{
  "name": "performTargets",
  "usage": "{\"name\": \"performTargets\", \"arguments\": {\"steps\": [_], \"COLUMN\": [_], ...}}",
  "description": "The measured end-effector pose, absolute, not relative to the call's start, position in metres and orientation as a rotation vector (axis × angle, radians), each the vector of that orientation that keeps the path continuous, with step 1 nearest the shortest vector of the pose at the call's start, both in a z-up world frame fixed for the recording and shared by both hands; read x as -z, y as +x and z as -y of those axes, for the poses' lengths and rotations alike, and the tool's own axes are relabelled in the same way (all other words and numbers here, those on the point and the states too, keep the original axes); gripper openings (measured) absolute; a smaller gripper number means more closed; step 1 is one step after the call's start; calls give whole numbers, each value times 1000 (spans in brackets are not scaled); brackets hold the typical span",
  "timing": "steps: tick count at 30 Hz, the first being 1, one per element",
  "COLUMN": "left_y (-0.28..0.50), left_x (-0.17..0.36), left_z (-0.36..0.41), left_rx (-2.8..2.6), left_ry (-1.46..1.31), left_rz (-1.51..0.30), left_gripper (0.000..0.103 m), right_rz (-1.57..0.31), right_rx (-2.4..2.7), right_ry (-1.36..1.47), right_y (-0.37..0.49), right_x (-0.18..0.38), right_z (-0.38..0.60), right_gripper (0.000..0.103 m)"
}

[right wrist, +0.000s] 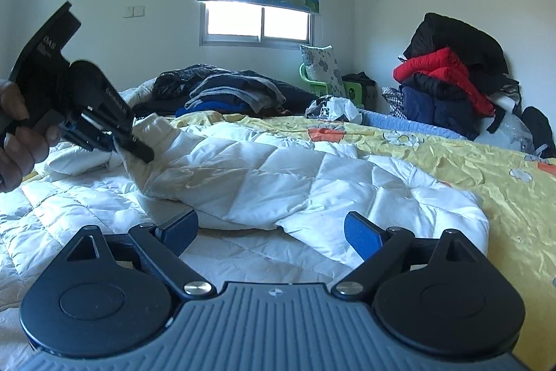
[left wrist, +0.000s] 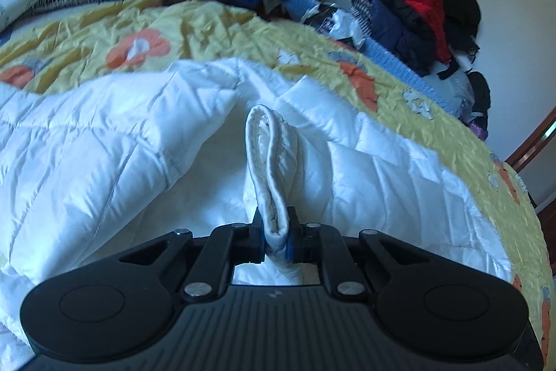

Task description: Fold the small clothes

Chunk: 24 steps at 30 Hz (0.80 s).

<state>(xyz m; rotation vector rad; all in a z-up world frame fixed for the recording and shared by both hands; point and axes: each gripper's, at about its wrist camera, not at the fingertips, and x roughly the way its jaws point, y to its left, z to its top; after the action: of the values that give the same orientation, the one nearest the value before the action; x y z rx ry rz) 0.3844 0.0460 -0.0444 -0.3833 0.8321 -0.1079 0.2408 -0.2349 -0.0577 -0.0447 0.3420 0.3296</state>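
Observation:
A white quilted jacket [left wrist: 104, 145] lies crumpled on a yellow flowered bedspread [left wrist: 208, 23]. My left gripper [left wrist: 277, 226] is shut on the jacket's sleeve cuff [left wrist: 266, 155], which stands up as a folded loop between the pads. In the right wrist view the same left gripper [right wrist: 130, 143], held by a hand [right wrist: 21, 134], lifts the sleeve end at the left, above the jacket [right wrist: 278, 176]. My right gripper [right wrist: 270, 220] is open just in front of the jacket's near edge. Its blue pads [right wrist: 361, 237] are wide apart with nothing between them.
Folded dark clothes [right wrist: 226, 89] are piled at the far side of the bed. A heap of red, black and navy coats [right wrist: 451, 75] sits at the right by the wall. A crumpled plastic bag [right wrist: 333, 108] and a pillow [right wrist: 321, 65] lie beyond the bedspread [right wrist: 451, 155].

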Motion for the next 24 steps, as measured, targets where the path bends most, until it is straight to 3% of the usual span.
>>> {"name": "performTargets", "arguments": {"steps": [9, 10, 12, 14, 20, 24], "left_y": [388, 386, 379, 364, 321, 327], "left_x": [58, 57, 53, 42, 15, 24], "left_z": [-37, -36, -33, -29, -4, 29], "left_rx": [100, 91, 42, 0, 36, 143], "left_ry": [-284, -266, -212, -140, 4, 56], "left_rz": [-840, -832, -811, -747, -516, -508], "left_gripper": [14, 19, 50, 65, 65, 65], "right_rz": [-356, -356, -358, -362, -355, -321], "right_rx": [-330, -330, -330, -330, -326, -370], "right_ry": [-33, -31, -29, -27, 3, 94], "right_y": [245, 245, 246, 246, 246, 248], "right_x": [58, 58, 58, 59, 58, 31], "right_z": [236, 237, 237, 238, 241, 252], "right_gripper": [93, 94, 94, 94, 93, 93]}}
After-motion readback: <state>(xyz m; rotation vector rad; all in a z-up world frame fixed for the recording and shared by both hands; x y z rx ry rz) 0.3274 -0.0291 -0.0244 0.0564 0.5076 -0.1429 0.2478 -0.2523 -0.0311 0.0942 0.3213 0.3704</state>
